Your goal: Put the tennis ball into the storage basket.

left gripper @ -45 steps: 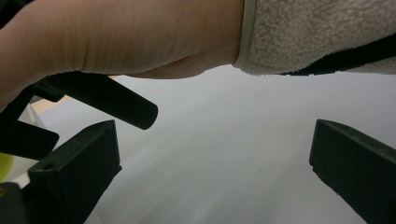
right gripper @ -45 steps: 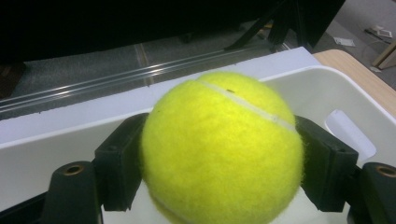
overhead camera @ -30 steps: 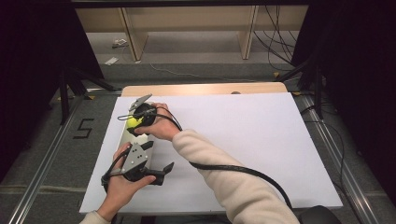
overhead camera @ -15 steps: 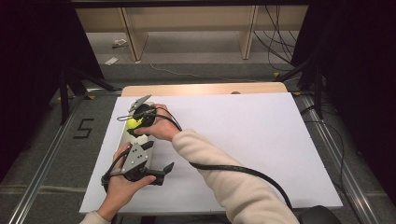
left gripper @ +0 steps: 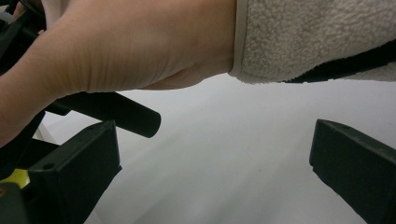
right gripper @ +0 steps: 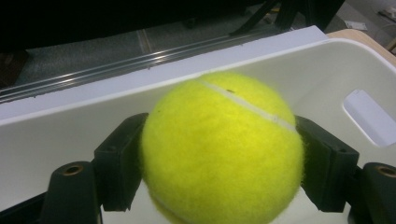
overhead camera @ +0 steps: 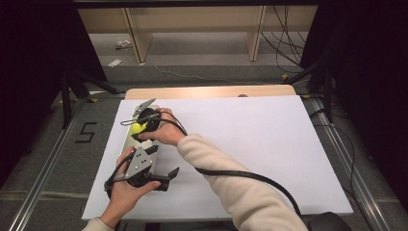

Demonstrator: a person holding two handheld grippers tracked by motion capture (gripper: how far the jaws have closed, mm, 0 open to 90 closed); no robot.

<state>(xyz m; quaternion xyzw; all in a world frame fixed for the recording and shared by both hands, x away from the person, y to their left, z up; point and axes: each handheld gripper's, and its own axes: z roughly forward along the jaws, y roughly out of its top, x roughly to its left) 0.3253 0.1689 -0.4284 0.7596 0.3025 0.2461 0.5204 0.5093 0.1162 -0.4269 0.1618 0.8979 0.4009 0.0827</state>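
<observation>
Almost nothing has shifted over the last second: the right gripper (overhead camera: pixel 144 126) stays at the left of the tabletop (overhead camera: pixel 250 144) with its jaws clenched on the tennis ball (right gripper: pixel 223 148), which hangs over the white bin (right gripper: pixel 327 74), not yet released. That suggests the drop is about to come. The left gripper (overhead camera: pixel 166 175), jaws spread and empty, waits just nearer. The bin walls sit close around the ball; open tabletop lies to the right.

My right gripper (overhead camera: pixel 143 126) holds the fuzzy yellow tennis ball (right gripper: pixel 222 149) over the white plastic bin (right gripper: pixel 327 70) at the desk's (overhead camera: pixel 250 91) left edge, with my left gripper (overhead camera: pixel 159 168) nearer me.
</observation>
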